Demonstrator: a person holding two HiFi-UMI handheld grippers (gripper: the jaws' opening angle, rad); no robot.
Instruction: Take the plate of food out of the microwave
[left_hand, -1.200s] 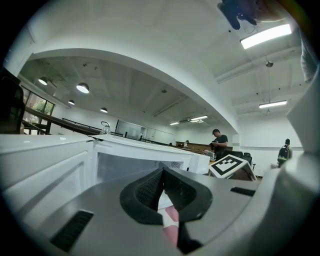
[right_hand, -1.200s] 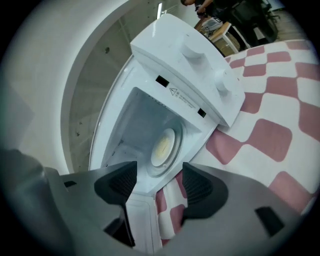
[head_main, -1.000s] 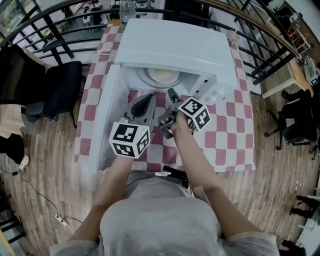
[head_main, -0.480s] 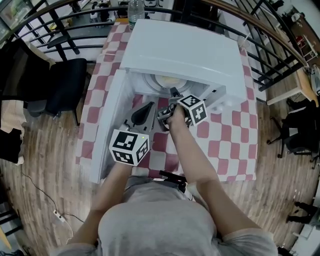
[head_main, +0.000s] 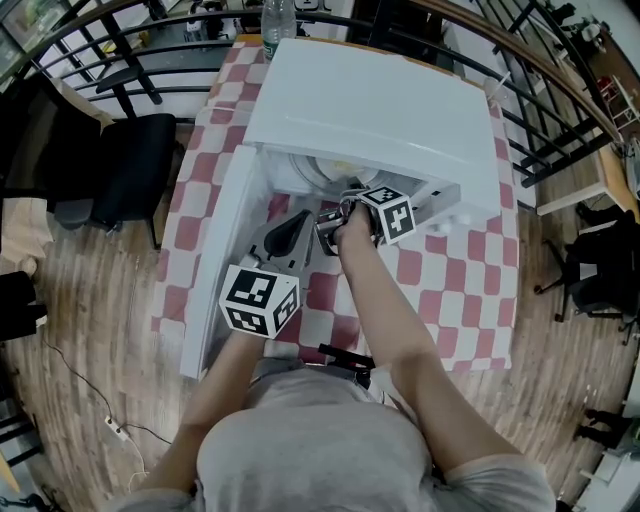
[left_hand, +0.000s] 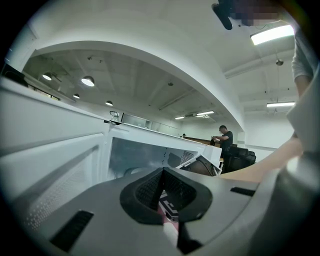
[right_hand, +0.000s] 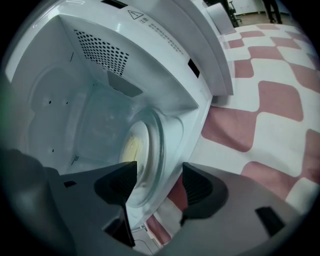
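A white microwave (head_main: 380, 100) stands on a red-and-white checked table, with its door (head_main: 225, 260) swung open to the left. Inside, a plate of pale yellow food (right_hand: 131, 146) lies on the glass turntable; in the head view only the plate's near rim (head_main: 325, 168) shows under the top. My right gripper (head_main: 342, 207) is at the mouth of the cavity and open, its jaws (right_hand: 157, 187) on either side of the turntable's near edge and touching nothing. My left gripper (head_main: 295, 225) hovers just outside by the open door, shut and empty (left_hand: 162, 192).
The checked tablecloth (head_main: 450, 280) extends right of the microwave. A water bottle (head_main: 277, 15) stands behind it. A black chair (head_main: 110, 160) and a curved black railing (head_main: 150, 45) lie to the left and beyond. A person (left_hand: 225, 140) stands far off.
My right gripper has moved forward from over the table to the microwave's opening. The left gripper has stayed about where it was, shut.
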